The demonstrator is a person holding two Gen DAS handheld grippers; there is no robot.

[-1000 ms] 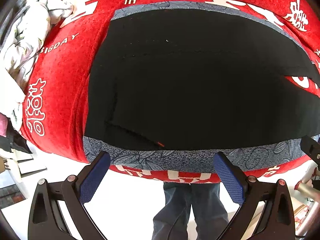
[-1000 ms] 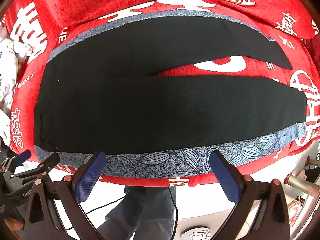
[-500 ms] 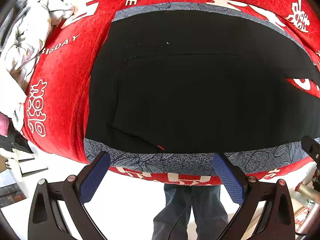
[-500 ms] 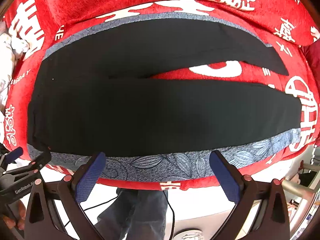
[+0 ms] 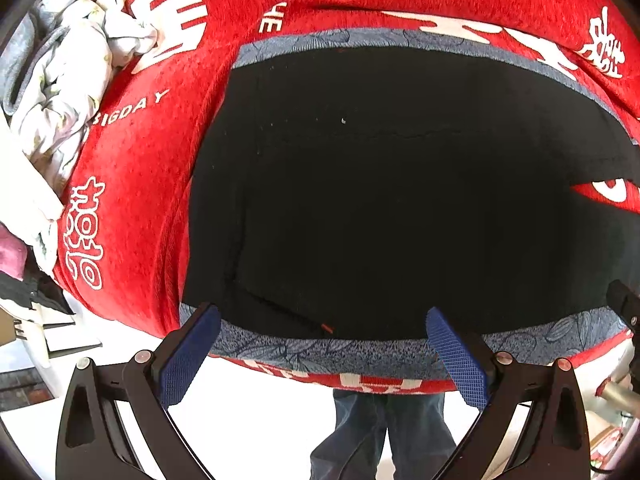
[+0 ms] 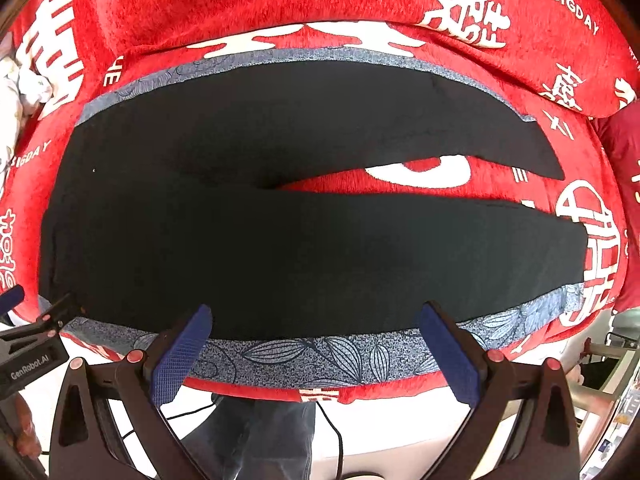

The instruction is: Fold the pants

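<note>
Black pants (image 6: 304,240) lie spread flat on a grey leaf-patterned mat (image 6: 304,354) over a red blanket with white lettering. The waist end (image 5: 224,200) fills the left wrist view; in the right wrist view the two legs run right and split apart, red blanket showing between them. My left gripper (image 5: 324,354) hovers open at the near edge by the waist, holding nothing. My right gripper (image 6: 316,350) is open too, over the near edge of the mat by the closer leg. The left gripper's tip (image 6: 36,320) shows at the right wrist view's left edge.
A crumpled white and grey pile of cloth (image 5: 60,92) lies at the far left on the red blanket (image 5: 132,184). A person's legs in blue jeans (image 5: 384,432) stand below the bed edge. A cable (image 6: 336,432) trails on the floor, and metal furniture (image 6: 604,364) stands at right.
Both grippers have shifted a little relative to the pants, the right wrist view sliding rightward along the legs. Both stay open and the pants have not moved.
</note>
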